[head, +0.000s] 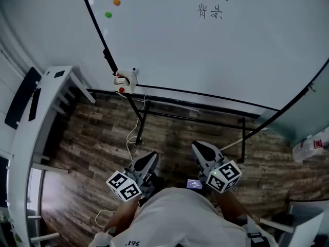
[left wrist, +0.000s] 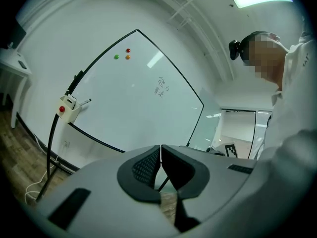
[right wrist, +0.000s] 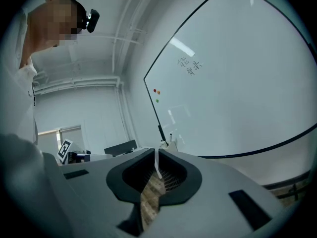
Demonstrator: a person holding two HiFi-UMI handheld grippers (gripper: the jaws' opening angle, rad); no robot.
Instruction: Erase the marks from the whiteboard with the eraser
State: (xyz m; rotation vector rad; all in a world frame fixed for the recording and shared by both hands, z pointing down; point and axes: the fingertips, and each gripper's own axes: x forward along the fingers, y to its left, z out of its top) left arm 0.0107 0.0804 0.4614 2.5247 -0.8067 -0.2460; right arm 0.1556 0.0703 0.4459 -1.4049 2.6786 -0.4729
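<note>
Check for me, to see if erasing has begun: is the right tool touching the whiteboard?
Apart. The head view shows the right tool held low, with a stretch of wood floor between it and the whiteboard.

Brown wood-plank floor (head: 175, 138). The black whiteboard stand (head: 191, 119) stands on it, legs and crossbar close to the wall. A white cable (head: 132, 135) trails loose over the planks by the stand's left leg. A white counter (head: 23, 143) sits along the left side, with a narrow black strip (head: 34, 104) and a small dark piece (head: 59, 74) on top.
</note>
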